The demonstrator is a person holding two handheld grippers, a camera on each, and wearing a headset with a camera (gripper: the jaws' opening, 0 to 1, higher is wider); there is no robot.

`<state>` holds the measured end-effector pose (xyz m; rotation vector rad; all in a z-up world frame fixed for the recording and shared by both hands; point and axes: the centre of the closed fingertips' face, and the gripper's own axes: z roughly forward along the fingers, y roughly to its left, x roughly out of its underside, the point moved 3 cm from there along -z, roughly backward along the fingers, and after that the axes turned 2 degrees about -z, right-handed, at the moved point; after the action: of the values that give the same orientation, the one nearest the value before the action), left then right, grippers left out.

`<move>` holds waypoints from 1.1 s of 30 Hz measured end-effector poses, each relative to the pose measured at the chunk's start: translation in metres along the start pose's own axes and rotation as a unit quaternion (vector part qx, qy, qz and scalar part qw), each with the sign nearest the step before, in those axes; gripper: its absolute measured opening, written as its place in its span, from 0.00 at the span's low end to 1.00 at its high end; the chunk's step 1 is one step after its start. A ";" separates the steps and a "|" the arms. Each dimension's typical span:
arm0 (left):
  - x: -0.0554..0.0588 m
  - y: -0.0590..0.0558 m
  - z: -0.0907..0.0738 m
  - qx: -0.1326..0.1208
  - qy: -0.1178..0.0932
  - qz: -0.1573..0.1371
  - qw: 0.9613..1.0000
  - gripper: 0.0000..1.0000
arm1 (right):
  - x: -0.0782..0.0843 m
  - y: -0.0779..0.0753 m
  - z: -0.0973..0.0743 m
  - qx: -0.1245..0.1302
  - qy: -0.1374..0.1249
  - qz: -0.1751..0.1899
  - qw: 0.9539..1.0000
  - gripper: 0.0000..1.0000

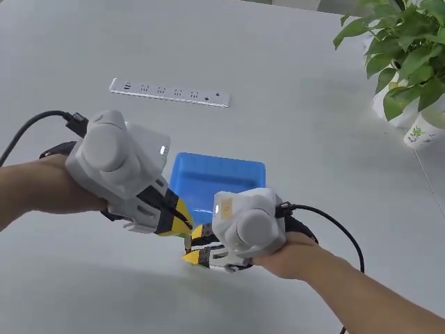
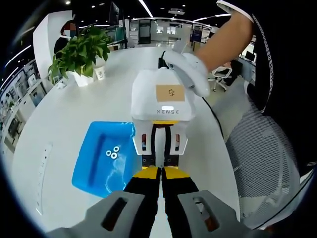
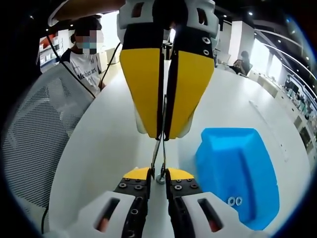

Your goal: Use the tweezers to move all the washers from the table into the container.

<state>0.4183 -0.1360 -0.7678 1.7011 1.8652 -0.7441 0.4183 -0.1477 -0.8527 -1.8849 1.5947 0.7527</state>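
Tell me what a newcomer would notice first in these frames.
The left gripper and right gripper meet tip to tip in front of the blue container. The left one's yellow jaws are shut on thin tweezers, which run down between the right one's jaws. A few washers lie in the container; a potted plant stands at the far right.

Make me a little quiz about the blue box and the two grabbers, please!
1. True or false: the blue container is empty.
2. Which thin metal tool does the left gripper pinch? A spoon, B tweezers, C screwdriver.
3. Fill in: beyond the container, a long white power ____ lies on the table.
Key: 1 false, three washers lie inside; 2 B; 3 power strip.
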 end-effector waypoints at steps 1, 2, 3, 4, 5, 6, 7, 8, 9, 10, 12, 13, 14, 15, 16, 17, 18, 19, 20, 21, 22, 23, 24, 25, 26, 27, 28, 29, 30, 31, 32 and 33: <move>0.000 0.000 0.000 -0.001 -0.001 0.000 1.000 0.05 | 0.000 0.000 -0.001 0.001 -0.001 0.000 1.000 0.15; 0.000 0.001 0.000 -0.001 0.000 0.000 1.000 0.05 | 0.000 -0.001 -0.001 0.002 -0.002 0.000 1.000 0.16; 0.000 0.001 0.000 -0.001 -0.001 0.000 1.000 0.05 | -0.001 -0.001 -0.002 0.003 -0.002 -0.001 1.000 0.16; -0.001 0.001 0.000 -0.002 -0.001 0.000 1.000 0.05 | -0.001 -0.001 -0.002 0.002 -0.004 0.001 1.000 0.16; -0.001 0.002 0.000 -0.002 -0.001 0.000 1.000 0.05 | -0.001 -0.002 -0.002 0.002 -0.004 0.002 1.000 0.16; -0.001 0.002 0.000 -0.002 -0.001 0.000 1.000 0.05 | -0.001 -0.002 -0.002 0.003 -0.004 0.000 1.000 0.16; -0.001 0.002 0.000 -0.002 -0.001 -0.001 1.000 0.05 | -0.002 -0.002 -0.002 0.003 -0.004 0.001 1.000 0.16; -0.001 0.002 0.000 -0.002 -0.001 0.000 1.000 0.05 | -0.002 -0.002 -0.002 0.003 -0.006 0.003 1.000 0.16; -0.001 0.002 0.001 -0.001 0.000 -0.001 1.000 0.05 | -0.002 -0.003 -0.002 0.003 -0.005 0.003 1.000 0.16; -0.001 0.002 0.001 0.000 -0.001 -0.001 1.000 0.05 | -0.002 -0.002 -0.002 0.003 -0.004 0.003 1.000 0.16; -0.001 0.001 0.000 -0.001 0.001 0.000 1.000 0.05 | -0.002 -0.002 -0.002 0.001 -0.004 0.003 1.000 0.16; -0.001 0.001 0.000 -0.002 0.002 0.001 1.000 0.05 | -0.002 -0.001 -0.001 0.001 -0.004 0.002 1.000 0.16; -0.001 0.001 0.000 -0.003 0.002 0.002 1.000 0.05 | -0.002 -0.001 -0.001 0.002 -0.004 0.001 1.000 0.16; 0.000 0.000 0.000 -0.002 0.003 0.002 1.000 0.05 | -0.003 -0.001 -0.002 0.002 -0.005 0.001 1.000 0.16; 0.000 0.000 -0.001 -0.002 0.004 0.003 1.000 0.05 | -0.003 -0.001 -0.002 0.002 -0.005 0.001 1.000 0.15; 0.000 0.000 -0.001 -0.001 0.004 0.002 1.000 0.05 | -0.003 -0.001 -0.002 0.003 -0.005 0.000 1.000 0.15; 0.000 0.000 -0.001 -0.001 0.004 0.002 1.000 0.05 | -0.003 -0.001 -0.002 0.003 -0.004 0.000 1.000 0.15; -0.001 0.000 -0.001 -0.002 0.003 0.003 1.000 0.05 | -0.003 -0.001 -0.002 0.003 -0.004 -0.001 1.000 0.15; -0.002 0.000 -0.001 -0.002 0.001 0.002 1.000 0.05 | -0.003 -0.001 -0.002 0.003 -0.004 -0.001 1.000 0.15; -0.002 0.000 -0.001 -0.001 -0.001 0.002 1.000 0.05 | -0.003 -0.001 -0.002 0.003 -0.004 -0.001 1.000 0.15; -0.002 0.000 -0.001 -0.001 0.000 0.002 1.000 0.05 | -0.003 -0.001 -0.002 0.003 -0.003 -0.001 1.000 0.15; -0.001 0.000 0.000 -0.002 0.004 0.006 1.000 0.05 | -0.002 -0.002 -0.002 0.003 -0.002 -0.003 1.000 0.15; 0.000 0.000 0.000 -0.002 0.006 0.006 1.000 0.05 | -0.002 -0.002 -0.002 0.003 -0.002 -0.003 1.000 0.15; -0.001 0.000 0.000 -0.001 0.001 0.005 1.000 0.05 | -0.002 -0.002 -0.002 0.002 -0.002 -0.002 1.000 0.15; -0.001 0.000 0.000 -0.001 0.003 0.005 1.000 0.05 | -0.002 -0.002 -0.002 0.003 -0.002 -0.003 1.000 0.15; -0.002 0.001 0.000 -0.001 0.003 0.006 1.000 0.05 | -0.002 -0.002 -0.002 0.003 -0.002 -0.003 1.000 0.15; -0.002 0.001 0.001 -0.001 0.002 0.006 1.000 0.05 | -0.002 -0.002 -0.002 0.003 -0.003 -0.002 1.000 0.15; -0.002 0.001 0.001 -0.001 0.002 0.005 1.000 0.05 | -0.002 -0.001 -0.002 0.003 -0.003 -0.002 1.000 0.15; -0.002 0.001 0.001 -0.001 0.002 0.005 1.000 0.05 | -0.002 -0.001 -0.002 0.002 -0.002 -0.002 1.000 0.15; -0.002 0.001 0.001 0.000 0.001 0.004 1.000 0.05 | -0.002 -0.001 -0.002 0.001 -0.003 -0.001 1.000 0.14; -0.002 0.001 0.001 0.000 0.001 0.004 1.000 0.05 | -0.002 -0.001 -0.002 0.001 -0.003 -0.002 1.000 0.14; -0.002 0.001 0.001 0.000 0.002 0.004 1.000 0.05 | -0.002 -0.001 -0.002 0.000 -0.002 -0.002 1.000 0.14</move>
<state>0.4198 -0.1377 -0.7674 1.7091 1.8603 -0.7382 0.4187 -0.1479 -0.8503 -1.8835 1.5884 0.7546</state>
